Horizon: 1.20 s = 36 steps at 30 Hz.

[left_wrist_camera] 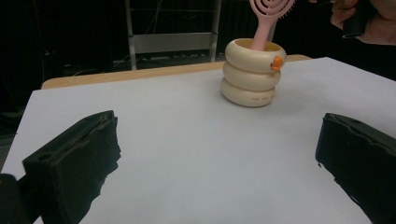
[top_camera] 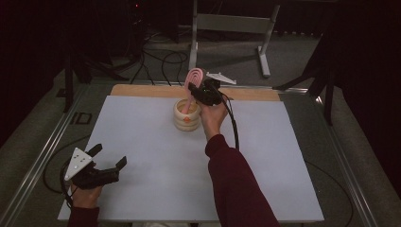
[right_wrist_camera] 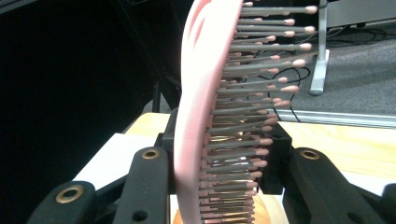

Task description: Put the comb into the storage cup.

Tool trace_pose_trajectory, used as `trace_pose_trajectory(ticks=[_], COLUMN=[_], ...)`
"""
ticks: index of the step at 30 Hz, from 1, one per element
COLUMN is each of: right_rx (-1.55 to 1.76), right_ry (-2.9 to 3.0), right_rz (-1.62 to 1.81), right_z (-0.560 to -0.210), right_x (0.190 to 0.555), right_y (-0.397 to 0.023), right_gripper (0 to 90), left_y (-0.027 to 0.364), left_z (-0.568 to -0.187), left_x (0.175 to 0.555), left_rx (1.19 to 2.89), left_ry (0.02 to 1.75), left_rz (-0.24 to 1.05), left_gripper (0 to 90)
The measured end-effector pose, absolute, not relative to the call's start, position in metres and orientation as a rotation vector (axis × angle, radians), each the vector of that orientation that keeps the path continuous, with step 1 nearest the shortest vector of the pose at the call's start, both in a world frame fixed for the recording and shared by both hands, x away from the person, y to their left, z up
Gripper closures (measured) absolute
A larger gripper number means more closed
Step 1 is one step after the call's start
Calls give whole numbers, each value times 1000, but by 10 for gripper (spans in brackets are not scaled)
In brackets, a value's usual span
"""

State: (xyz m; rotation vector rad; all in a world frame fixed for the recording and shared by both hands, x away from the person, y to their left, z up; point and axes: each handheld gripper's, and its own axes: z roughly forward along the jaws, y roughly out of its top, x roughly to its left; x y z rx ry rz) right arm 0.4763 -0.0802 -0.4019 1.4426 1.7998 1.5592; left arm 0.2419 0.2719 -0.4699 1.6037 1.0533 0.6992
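A pink hairbrush (top_camera: 195, 75) stands head-up with its handle inside a cream, ring-stacked cup (top_camera: 186, 117) at the back middle of the white table sheet. My right gripper (top_camera: 196, 90) is shut on the brush just above the cup. In the right gripper view the jaws clamp the brush (right_wrist_camera: 201, 93) by its back and its bristle side. My left gripper (top_camera: 110, 155) rests open at the front left, holding nothing. The left gripper view looks between the wide-apart jaws at the cup (left_wrist_camera: 252, 74) and brush (left_wrist_camera: 268, 14) farther off.
The white sheet (top_camera: 156, 156) covers a wooden tabletop whose edge (top_camera: 142, 91) shows at the back. A metal stand (top_camera: 231, 23) and cables lie on the floor behind. A small orange figure (left_wrist_camera: 277, 62) sits on the cup's rim.
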Motion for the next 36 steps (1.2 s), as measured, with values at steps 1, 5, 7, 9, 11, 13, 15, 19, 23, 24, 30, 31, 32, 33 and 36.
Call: trace_pose_trajectory(ticks=[1, 5, 7, 9, 11, 13, 15, 19, 23, 24, 30, 31, 32, 33, 36], right_rx=[1447, 1462, 1465, 1469, 1472, 1472, 1473, 1477, 1480, 1483, 1489, 1490, 1488, 1491, 1491], right_ry=[1799, 1791, 1790, 1790, 1791, 1794, 1793, 1792, 1798, 1797, 1798, 1798, 1799, 1800, 1801], right_rz=[1562, 1563, 1563, 1559, 1560, 1559, 1559, 1551, 1548, 1551, 1549, 1549, 1547, 1545, 1544], right_z=[-403, -406, -408, -409, -411, -412, -413, -416, -419, -420, -422, -422, -423, -424, -426], right_x=[476, 477, 477, 477, 477, 477, 476, 476, 476, 476, 476, 475, 475, 475, 475], right_y=[-80, -80, -80, -80, -79, -78, -77, -76, -75, -74, -73, -72, -72, -71, -69], right_gripper=[638, 638, 638, 638, 638, 638, 638, 638, 637, 638, 637, 637, 637, 637, 637], left_y=[272, 272, 272, 272, 273, 273, 273, 272, 273, 273, 272, 272, 272, 272, 273], left_z=[-470, -470, -470, -470, -470, -470, -470, -470, -470, -470, -471, -471, -471, -471, -471], left_x=[242, 242, 242, 241, 241, 241, 241, 241, 240, 240, 241, 241, 241, 240, 240], left_rx=[1604, 1604, 1606, 1604, 1605, 1605, 1605, 1607, 1606, 1606, 1612, 1613, 1612, 1612, 1607], left_ry=[1054, 1054, 1056, 1058, 1057, 1058, 1059, 1058, 1059, 1059, 1058, 1058, 1057, 1057, 1059], left_rz=[699, 699, 700, 700, 701, 701, 702, 703, 704, 703, 701, 701, 702, 702, 702], left_gripper=[2, 2, 2, 2, 2, 2, 2, 2, 2, 2, 2, 2, 2, 2, 2])
